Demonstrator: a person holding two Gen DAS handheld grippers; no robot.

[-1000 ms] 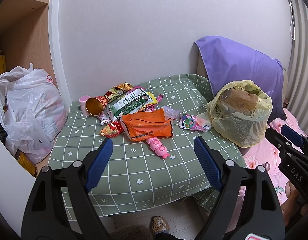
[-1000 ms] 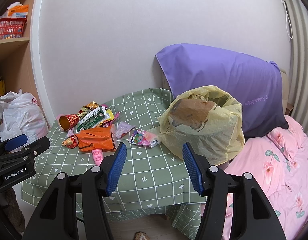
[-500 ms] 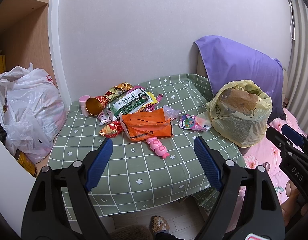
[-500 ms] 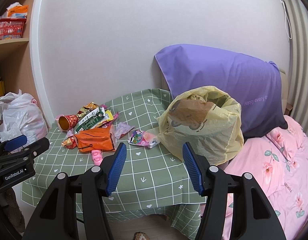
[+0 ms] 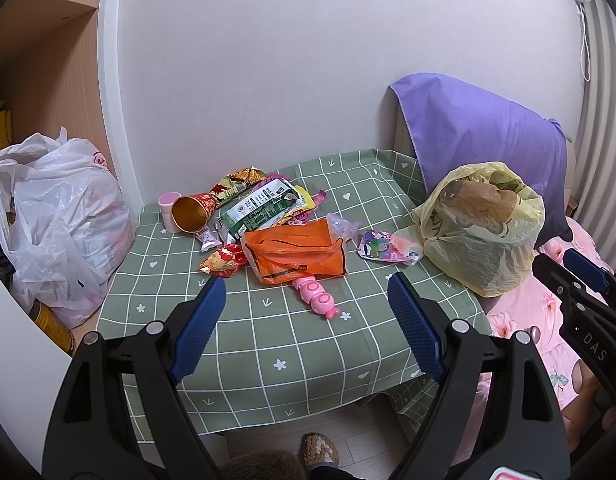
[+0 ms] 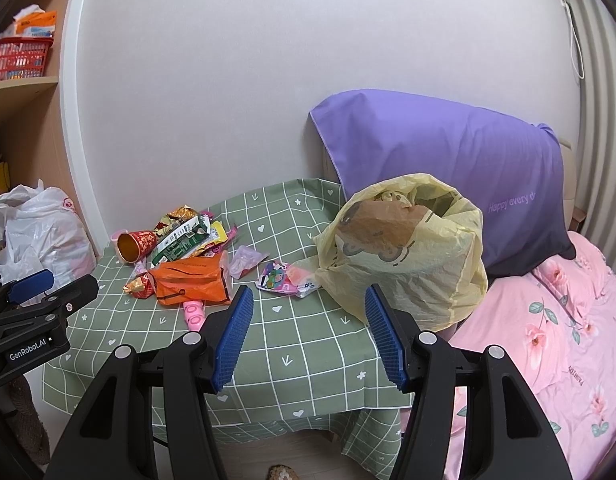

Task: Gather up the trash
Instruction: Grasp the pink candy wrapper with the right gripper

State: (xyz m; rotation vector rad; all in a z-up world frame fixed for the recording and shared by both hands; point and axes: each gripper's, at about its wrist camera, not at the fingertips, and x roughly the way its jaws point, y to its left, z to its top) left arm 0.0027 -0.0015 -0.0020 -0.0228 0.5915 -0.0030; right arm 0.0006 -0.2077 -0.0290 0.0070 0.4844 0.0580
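Observation:
A pile of trash lies on the green checked tablecloth [image 5: 268, 344]: an orange wrapper [image 5: 296, 256], a green-white packet [image 5: 260, 210], a gold-lined paper cup [image 5: 192, 214] on its side, a pink toy-shaped piece [image 5: 316, 298] and a colourful small wrapper [image 5: 382, 246]. A yellow plastic bag [image 5: 484, 232] stands open at the table's right edge; it also shows in the right wrist view [image 6: 408, 256]. My left gripper [image 5: 308, 320] is open and empty, in front of the pile. My right gripper [image 6: 308, 328] is open and empty, in front of the yellow bag.
A full white plastic bag [image 5: 56, 216] sits left of the table by wooden shelves. A purple pillow [image 6: 448, 168] leans on the wall behind the yellow bag. A pink flowered bed [image 6: 548, 340] is to the right. A slippered foot [image 5: 318, 448] is below the table edge.
Both grippers stay open and almost still. The right wrist view has drifted very slightly; nothing on the table has moved.

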